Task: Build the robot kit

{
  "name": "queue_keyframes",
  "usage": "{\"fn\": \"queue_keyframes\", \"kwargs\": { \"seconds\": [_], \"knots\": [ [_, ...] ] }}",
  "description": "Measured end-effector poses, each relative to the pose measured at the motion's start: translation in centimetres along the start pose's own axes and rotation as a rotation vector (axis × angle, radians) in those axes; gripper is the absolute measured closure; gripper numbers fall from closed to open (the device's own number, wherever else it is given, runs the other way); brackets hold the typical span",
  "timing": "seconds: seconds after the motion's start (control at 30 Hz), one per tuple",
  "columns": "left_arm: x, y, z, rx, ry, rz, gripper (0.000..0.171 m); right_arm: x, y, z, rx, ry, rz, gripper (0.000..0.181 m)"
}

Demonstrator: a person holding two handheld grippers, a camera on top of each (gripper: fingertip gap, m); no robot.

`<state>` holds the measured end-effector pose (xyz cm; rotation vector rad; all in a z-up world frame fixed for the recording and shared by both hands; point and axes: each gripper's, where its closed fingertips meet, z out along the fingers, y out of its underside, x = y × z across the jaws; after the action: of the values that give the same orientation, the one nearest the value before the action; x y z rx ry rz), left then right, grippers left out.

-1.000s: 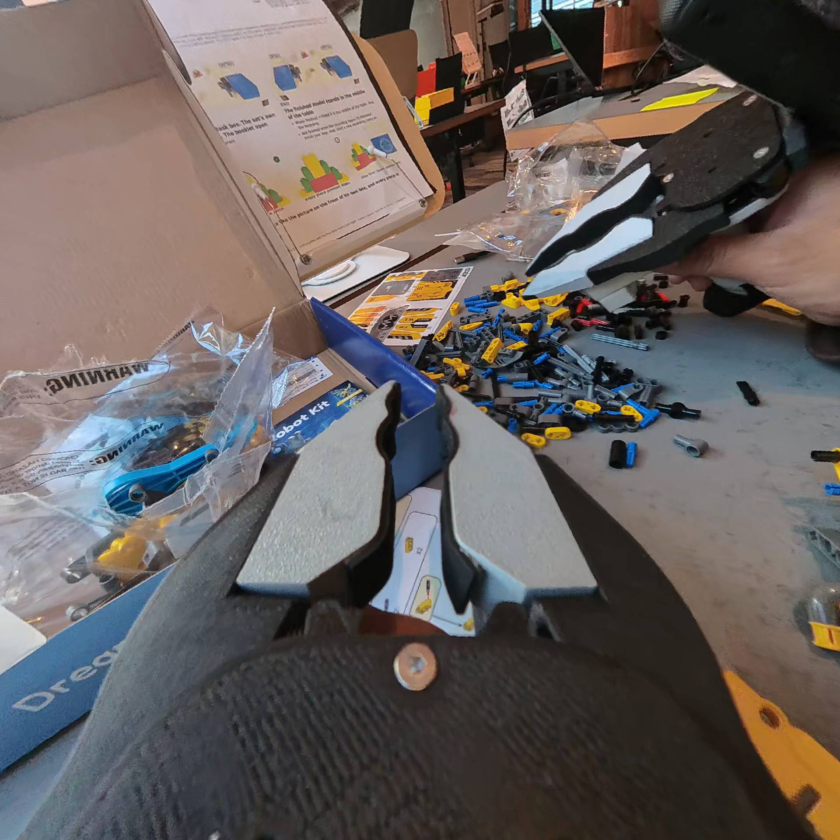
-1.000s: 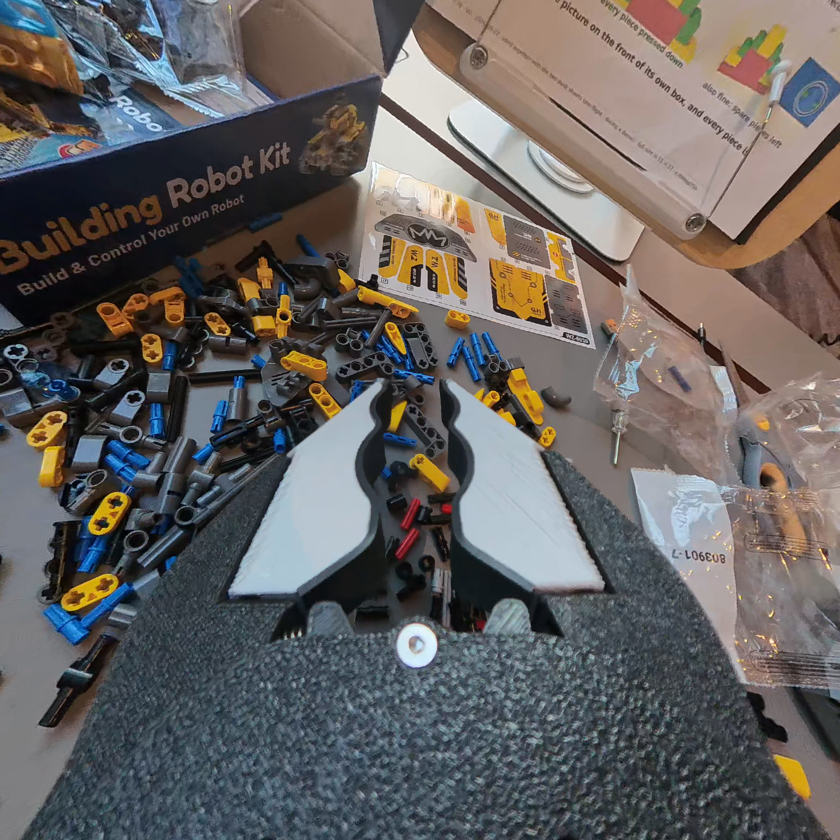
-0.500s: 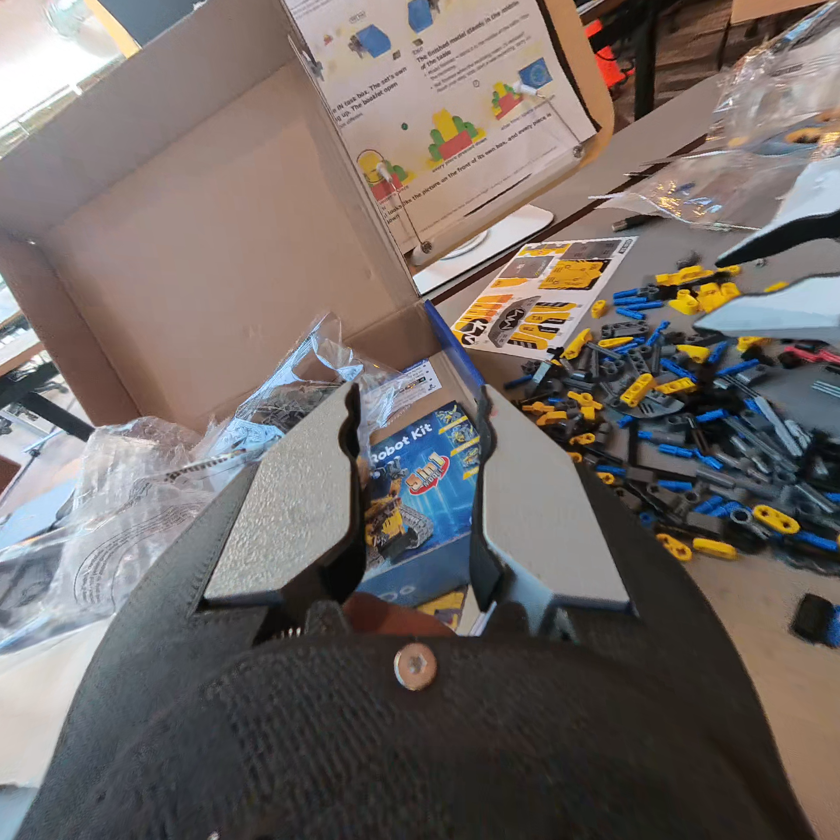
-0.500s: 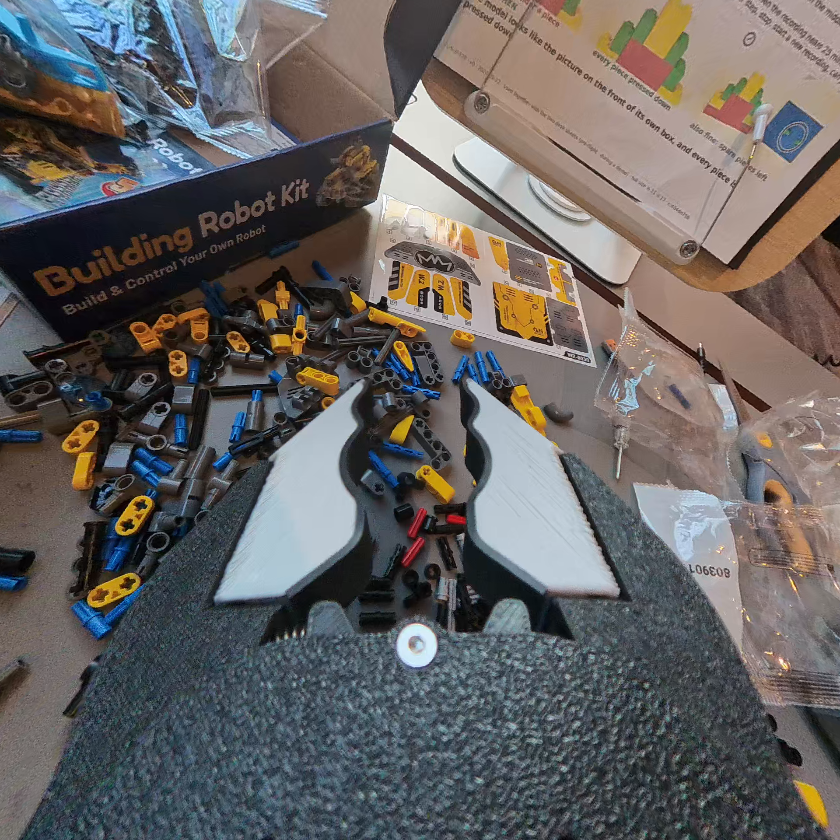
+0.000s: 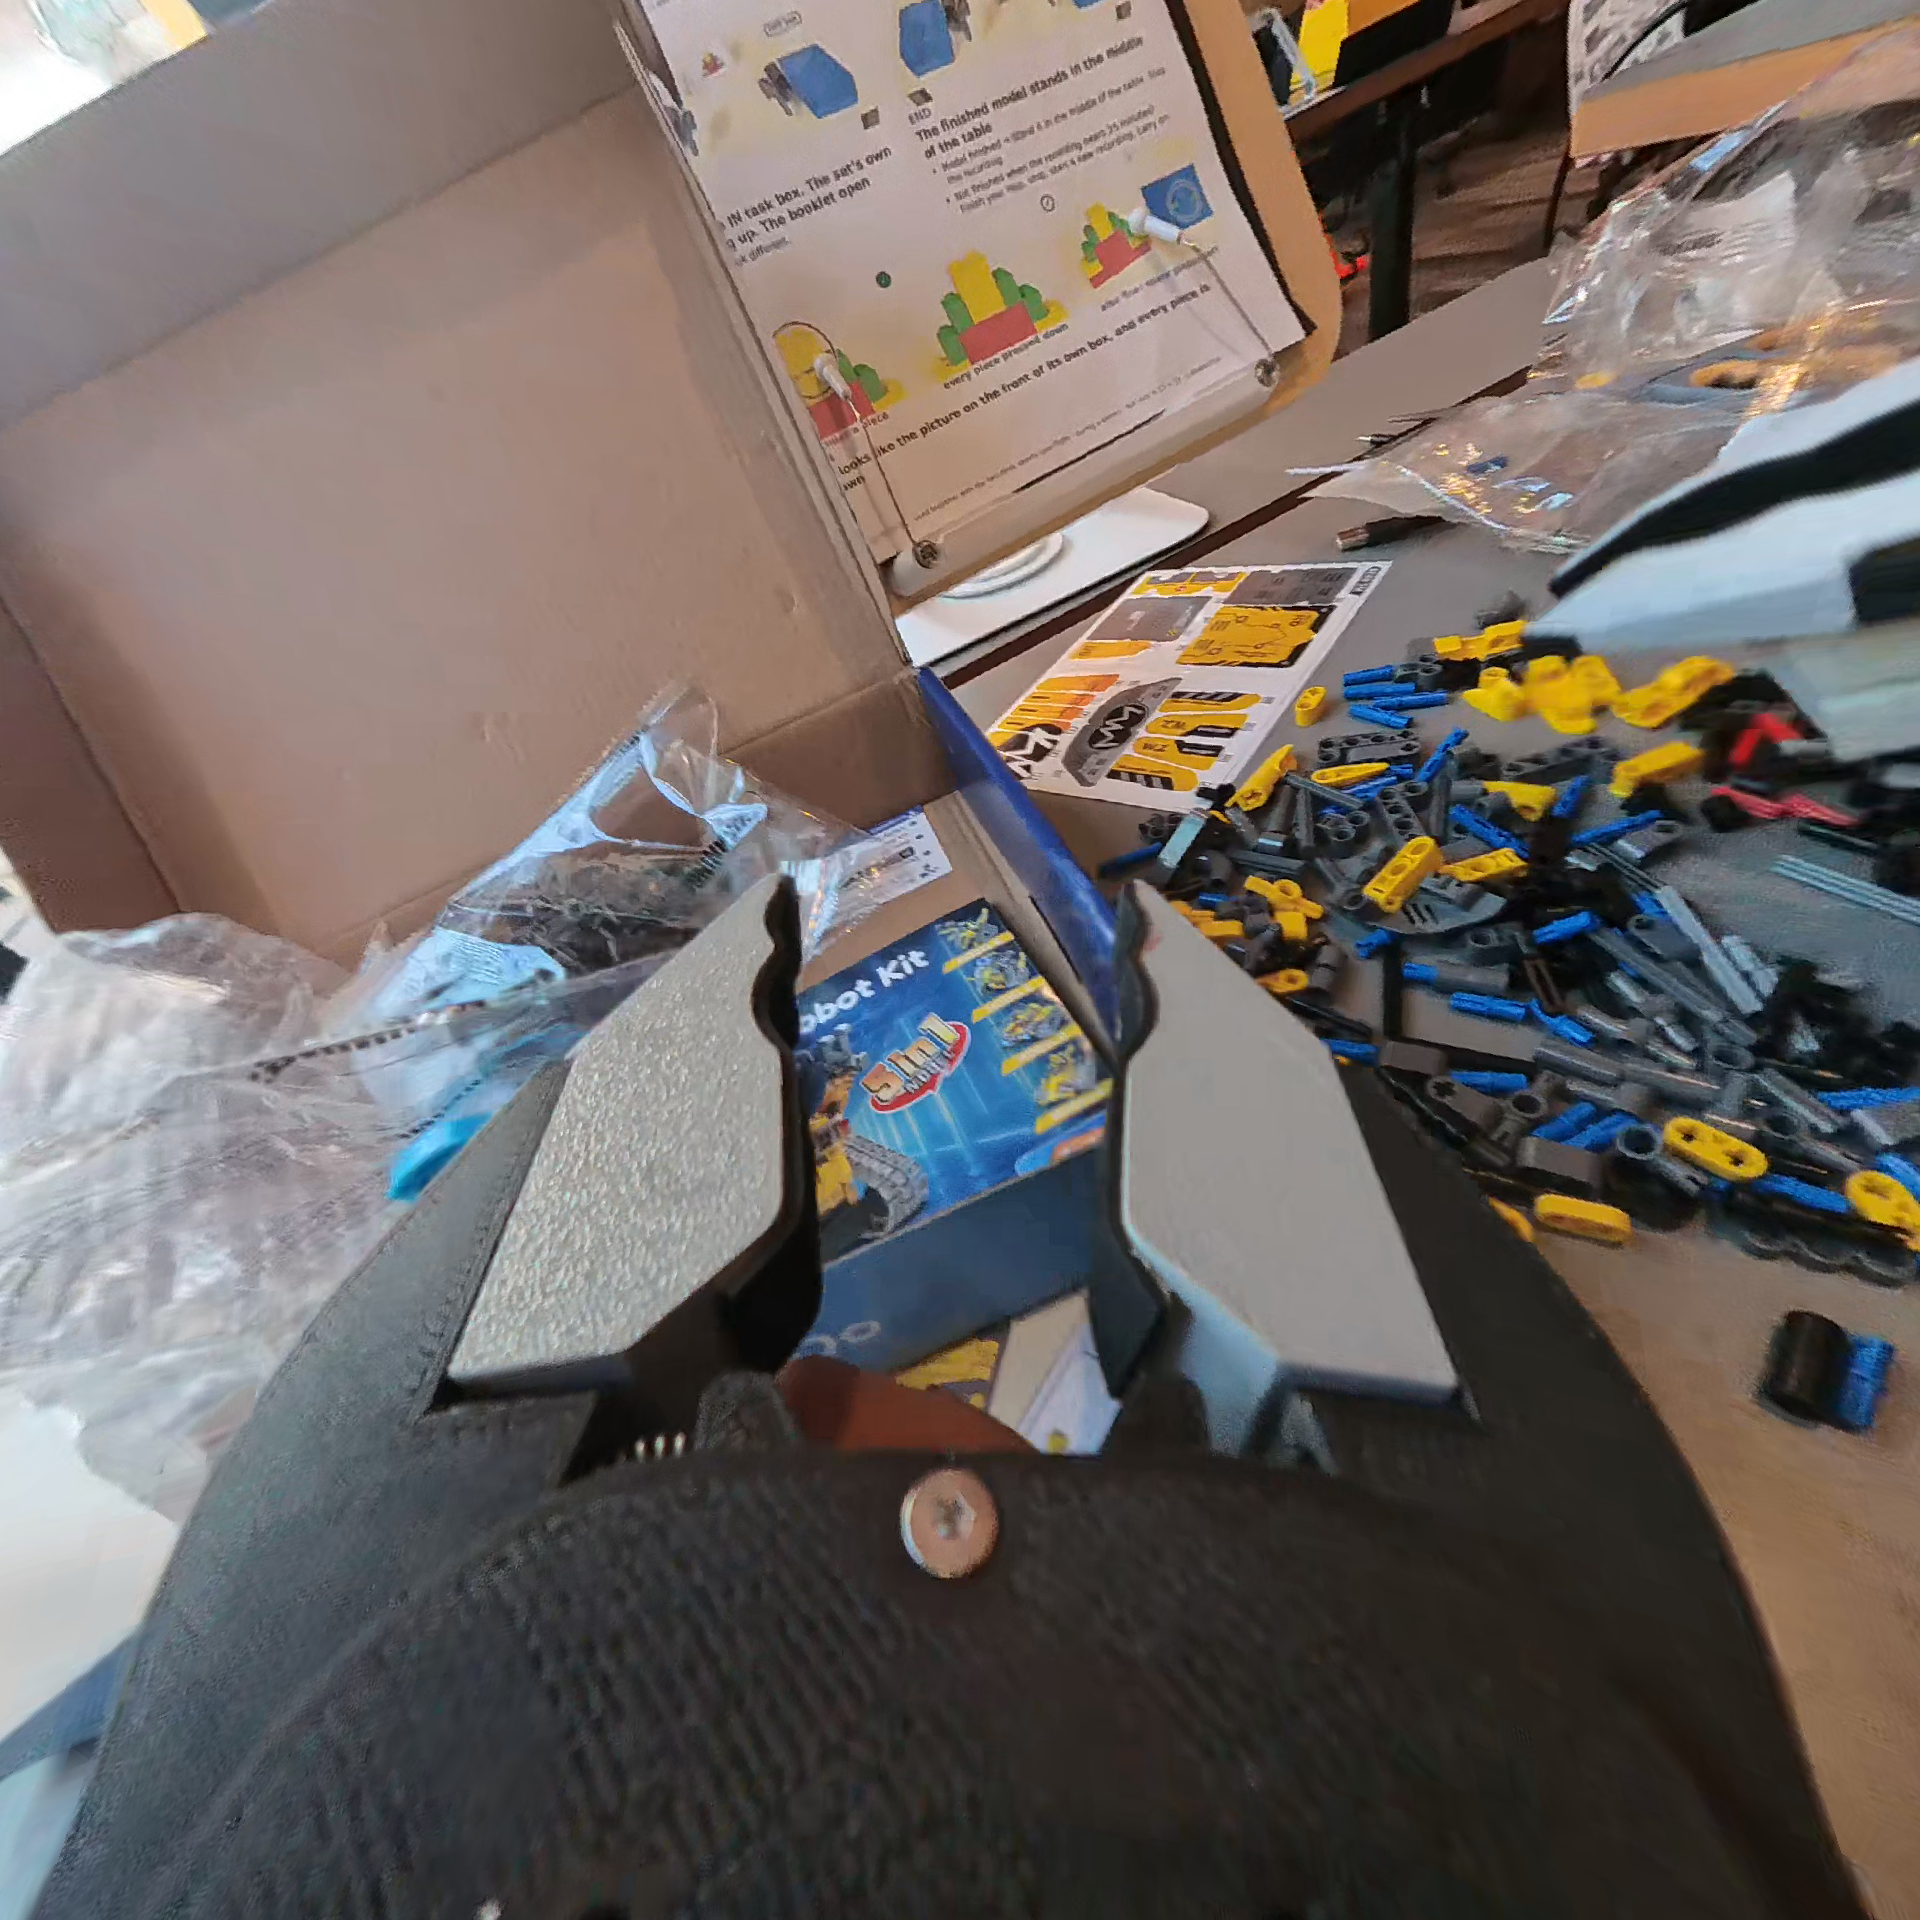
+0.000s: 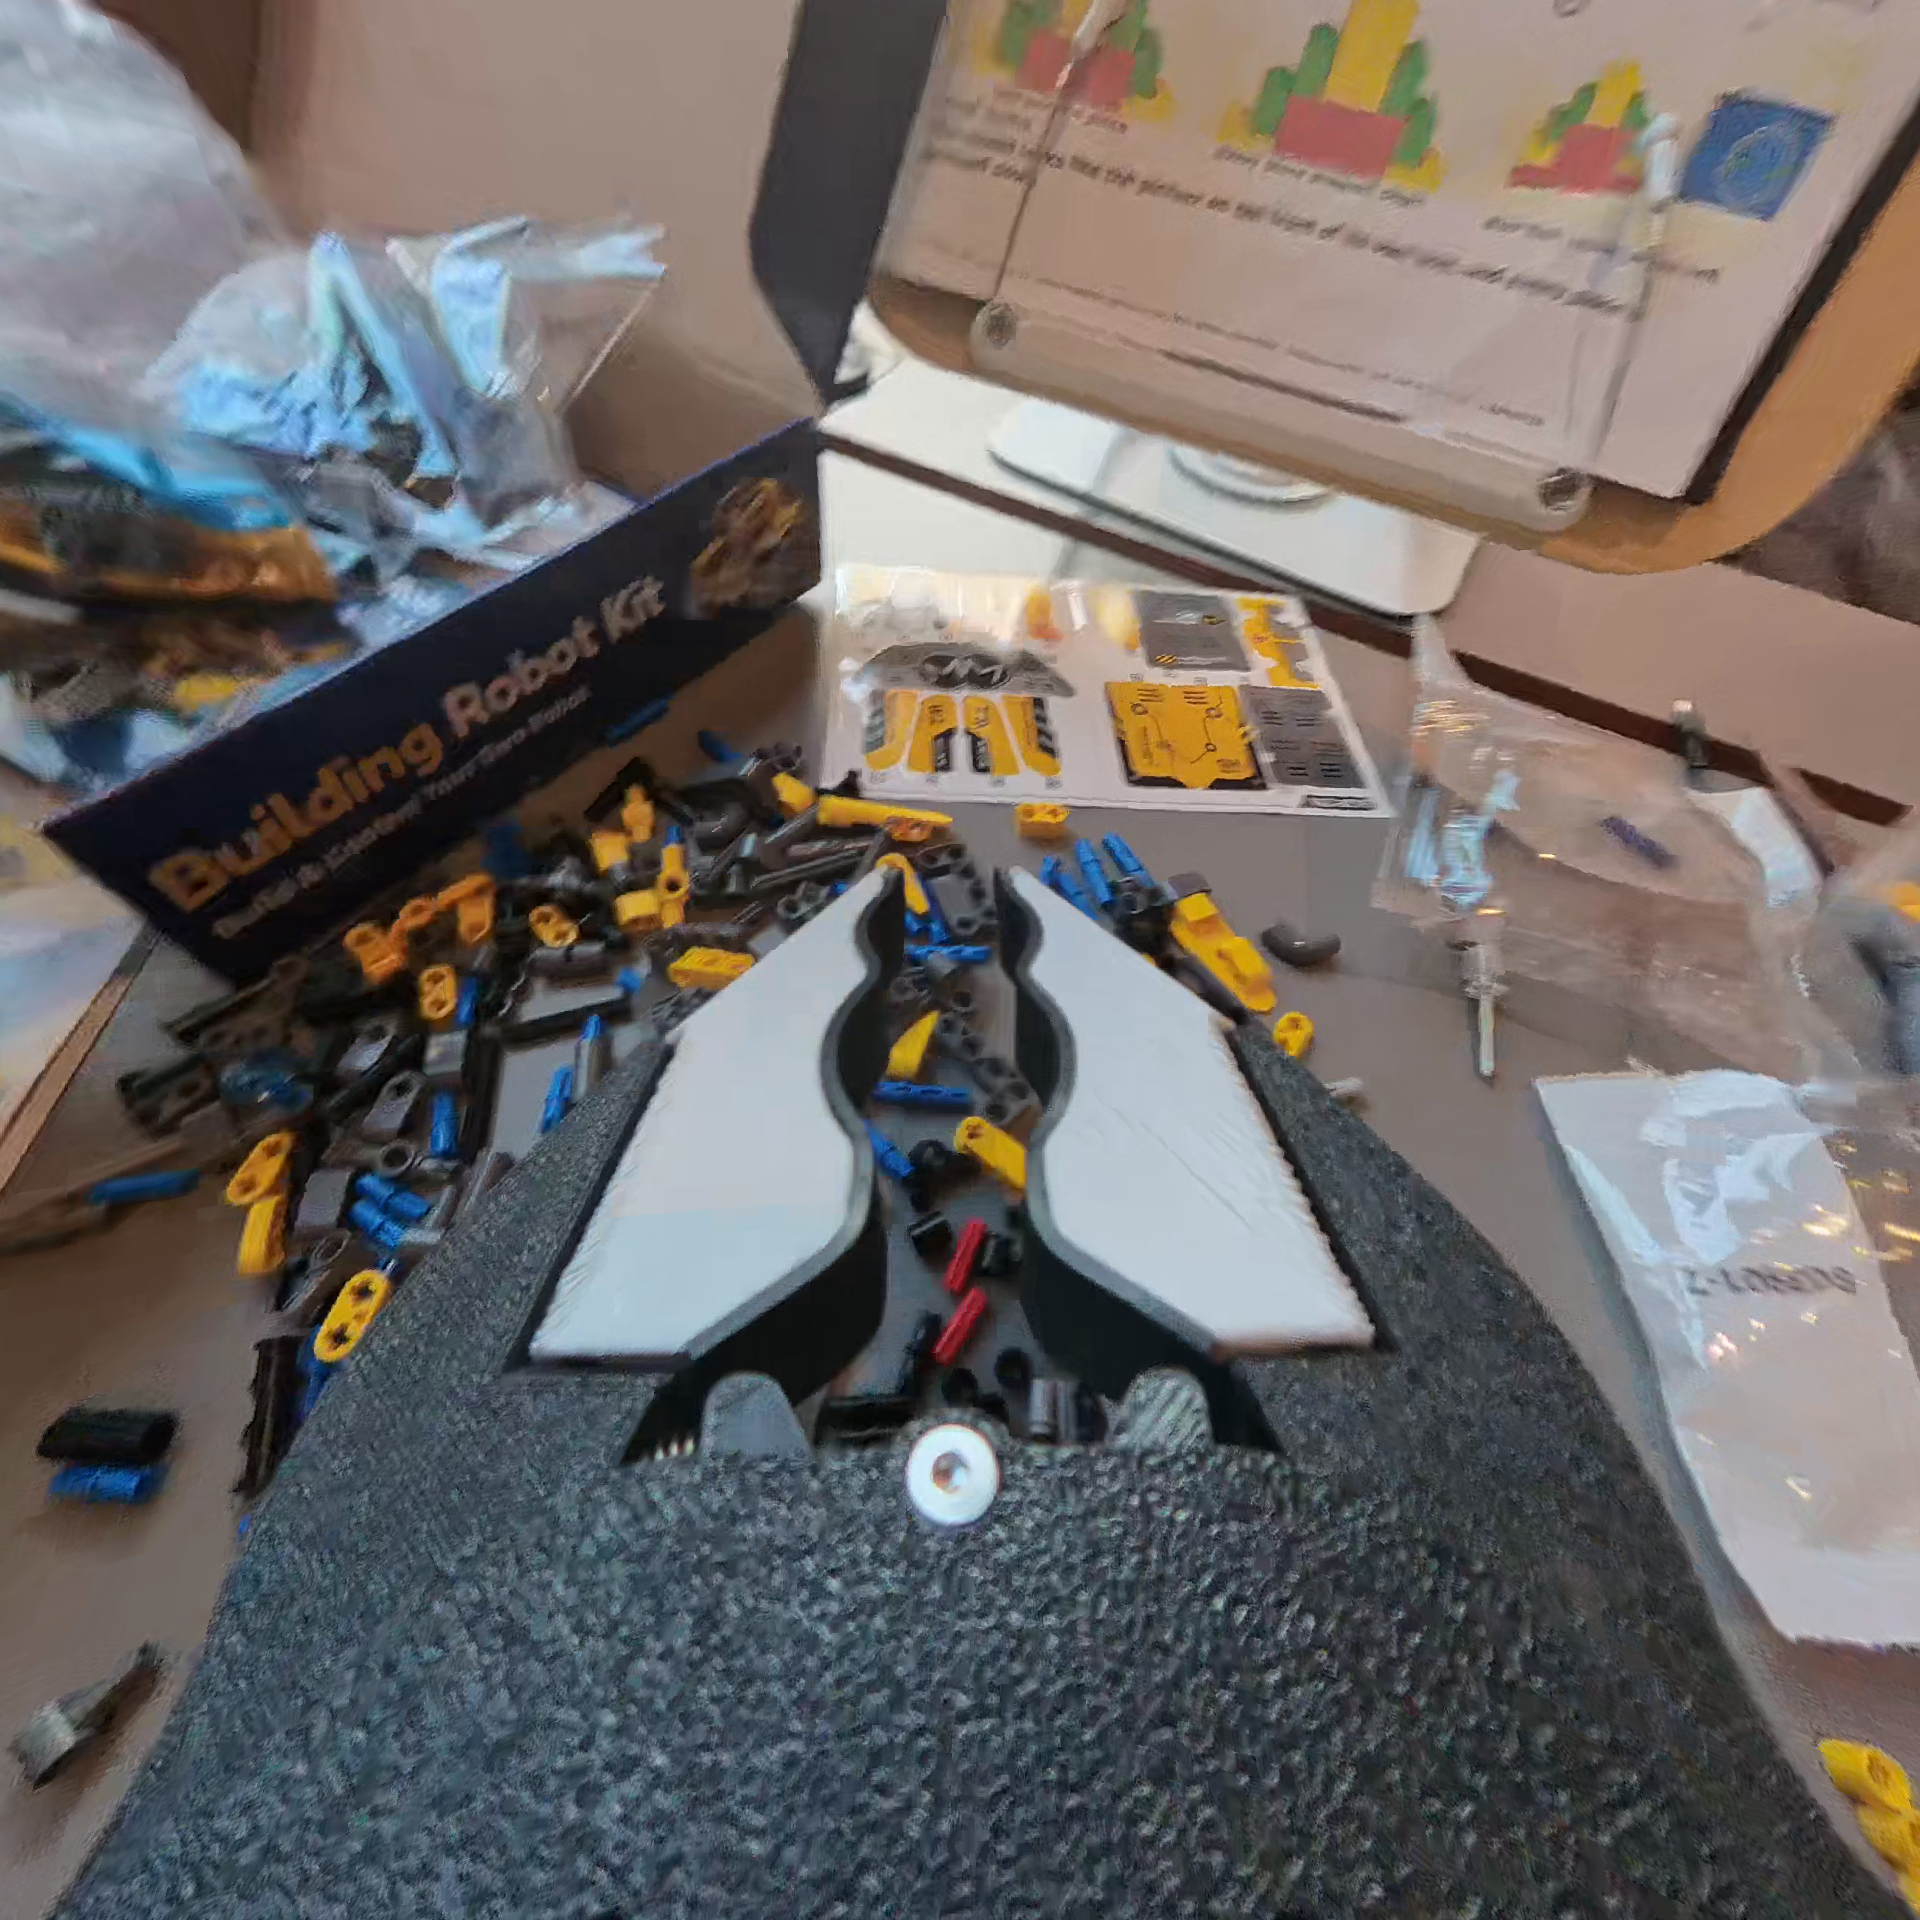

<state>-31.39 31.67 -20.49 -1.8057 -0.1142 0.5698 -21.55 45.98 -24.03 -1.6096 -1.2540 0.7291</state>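
- Two views are showing one cluttered grey table [image 5: 1714,1558]; in the left wrist view the left gripper [image 5: 951,935] is hovering with its jaws spread wide and nothing between them, over the near right corner of the open blue kit box [image 5: 1029,862].
- Inside that box a printed booklet [image 5: 935,1060] is lying flat, and crinkled clear plastic bags [image 5: 582,883] of parts are piling up to its left; by my judgement the bags are light, soft and slippery, best pinched at a loose fold.
- Far right, the right gripper [image 5: 1621,597] is reaching in over the loose pile of building pieces [image 5: 1558,935].
- In the right wrist view the right gripper [image 6: 945,904] is hanging just above that pile of building pieces [image 6: 623,987], its jaws parted by a narrow gap and pinching nothing.
- Those pieces are looking small, hard and light; they would likely skid, so a grip across a beam's flat sides seems safest.
- A sticker sheet [image 6: 1101,707] is lying beyond the pile, the blue kit box [image 6: 436,727] to the far left, more clear bags [image 6: 1610,883] to the right.
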Motion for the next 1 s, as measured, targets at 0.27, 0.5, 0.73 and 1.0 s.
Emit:
{"fn": "queue_keyframes", "kwargs": {
  "seconds": [0.27, 0.5, 0.73, 1.0],
  "knots": [
    [0.5, -0.5, -0.5, 0.029, 0.054, -0.089, 0.106, 5.5, -2.1, -3.4, 0.105, 0.161, 0.082, 0.165],
    [0.7, -0.6, -0.6, 0.039, 0.062, -0.085, 0.107, 4.9, -4.3, -4.9, 0.245, 0.108, 0.131, 0.163],
    [1.5, -0.7, -0.8, 0.050, 0.101, -0.080, 0.107, 4.1, -8.5, -9.8, 0.538, -0.043, 0.256, 0.174],
    [2.5, -0.7, -0.9, 0.052, 0.128, -0.044, 0.109, -1.0, -0.9, -2.8, -0.002, -0.221, 0.101, 0.158]
  ]
}}
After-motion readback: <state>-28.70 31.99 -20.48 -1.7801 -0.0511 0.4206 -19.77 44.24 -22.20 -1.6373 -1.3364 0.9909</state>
